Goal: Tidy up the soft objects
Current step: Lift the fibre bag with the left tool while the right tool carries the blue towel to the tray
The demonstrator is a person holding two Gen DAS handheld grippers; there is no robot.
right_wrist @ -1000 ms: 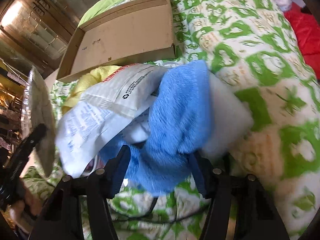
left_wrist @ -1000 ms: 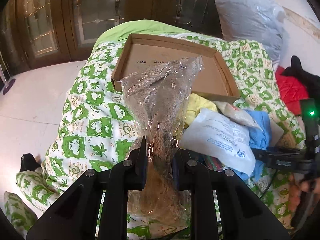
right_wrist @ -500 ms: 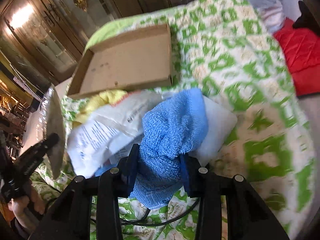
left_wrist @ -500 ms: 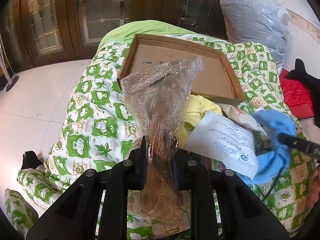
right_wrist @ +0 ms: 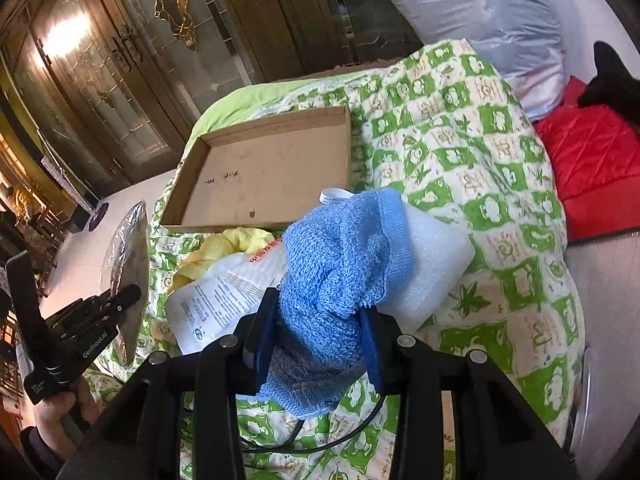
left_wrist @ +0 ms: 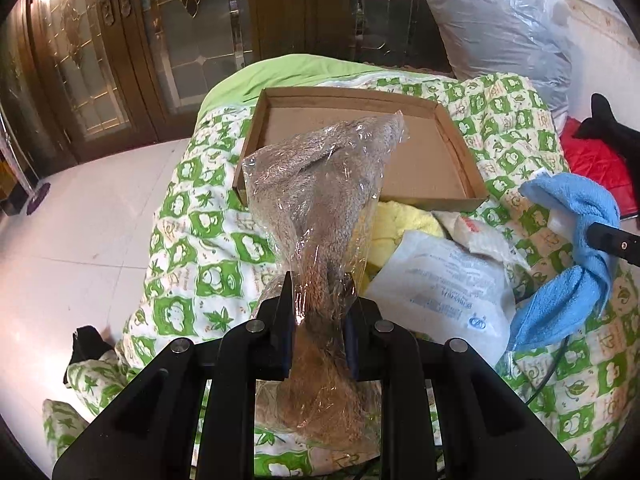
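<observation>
My left gripper (left_wrist: 318,320) is shut on a brown towel wrapped in clear plastic (left_wrist: 320,192), held up over the green-patterned quilt (left_wrist: 192,240). The same bagged towel (right_wrist: 130,264) shows at the left of the right wrist view. My right gripper (right_wrist: 316,328) is shut on a blue terry towel (right_wrist: 344,256), lifted above the pile; it appears as the blue towel (left_wrist: 576,248) at the right of the left wrist view. An empty shallow cardboard box (left_wrist: 424,156) (right_wrist: 272,176) lies beyond both. A yellow towel (left_wrist: 400,220) and white plastic packets (left_wrist: 444,284) lie in front of the box.
A white foam pad (right_wrist: 436,264) lies under the blue towel. A large grey plastic bag (left_wrist: 504,24) and a red padded item (right_wrist: 592,160) sit to the right. A black cable (right_wrist: 320,436) runs over the quilt. White tiled floor (left_wrist: 72,240) and wooden glazed doors are at the left.
The right gripper closed on the blue towel and lifted it off the pile, baring the white foam pad. The left gripper kept holding the bagged towel with little movement.
</observation>
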